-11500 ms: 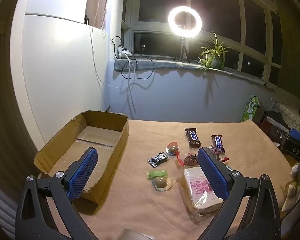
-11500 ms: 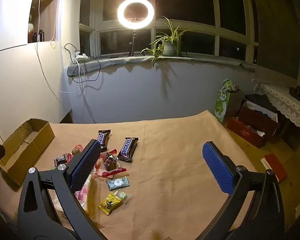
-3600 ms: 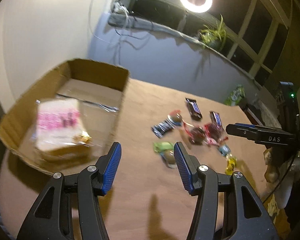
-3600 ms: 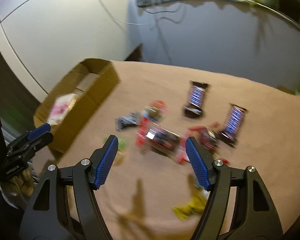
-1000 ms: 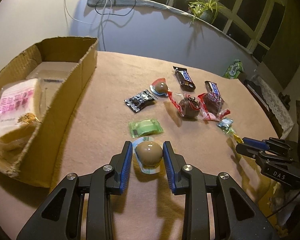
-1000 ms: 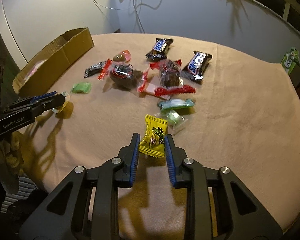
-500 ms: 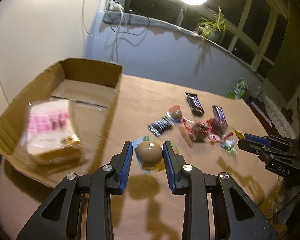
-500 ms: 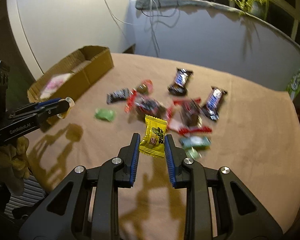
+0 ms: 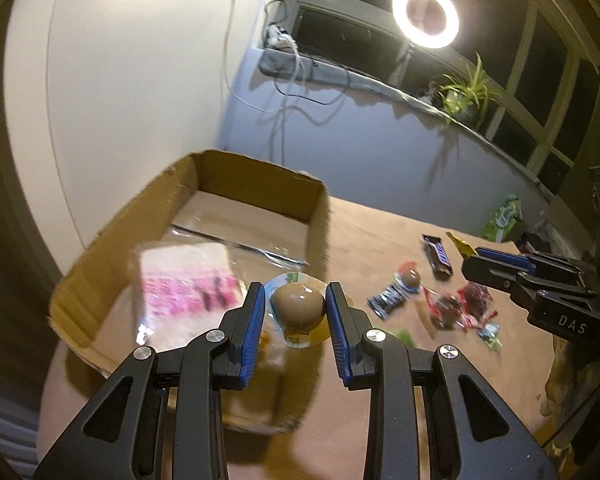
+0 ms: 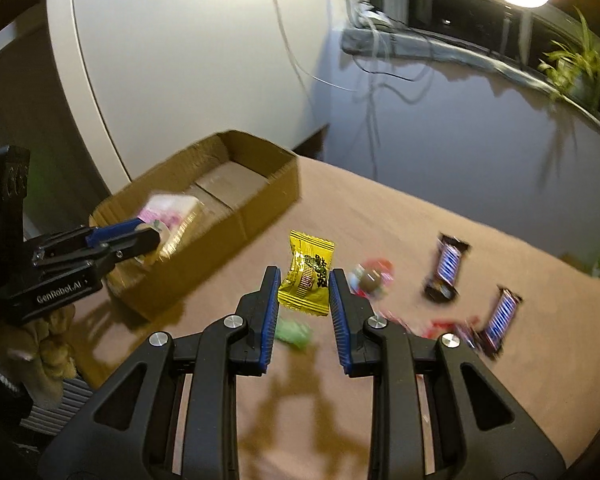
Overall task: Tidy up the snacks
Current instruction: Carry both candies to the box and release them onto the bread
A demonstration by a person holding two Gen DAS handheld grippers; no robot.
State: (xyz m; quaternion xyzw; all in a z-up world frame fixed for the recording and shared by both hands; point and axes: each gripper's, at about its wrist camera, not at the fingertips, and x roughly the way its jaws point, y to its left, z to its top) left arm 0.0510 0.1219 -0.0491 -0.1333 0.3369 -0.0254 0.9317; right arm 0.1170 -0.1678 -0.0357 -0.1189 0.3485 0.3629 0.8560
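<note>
My left gripper [image 9: 296, 302] is shut on a brown egg-shaped snack in a clear cup [image 9: 297, 307], held over the near right corner of the open cardboard box [image 9: 260, 182]. A pink-printed bag of bread [image 9: 188, 280] lies in the box. My right gripper [image 10: 304, 284] is shut on a yellow candy packet [image 10: 308, 274], held above the table to the right of the box [image 10: 260, 208]. The left gripper also shows in the right wrist view [image 10: 120, 240], over the box's near end. The right gripper shows in the left wrist view [image 9: 500, 268].
Loose snacks lie on the tan tablecloth [image 10: 500, 248]: two Snickers bars [image 10: 448, 266] [image 10: 500, 318], a green sweet [image 10: 294, 332], a small black packet [image 9: 390, 296], red-wrapped chocolates [image 9: 456, 308]. A white wall stands behind the box. A ring light [image 9: 425, 15] shines on the windowsill.
Both grippers have moved left toward the box with their snacks. The left one, which was over the table in front of the box, now hangs at the box's corner.
</note>
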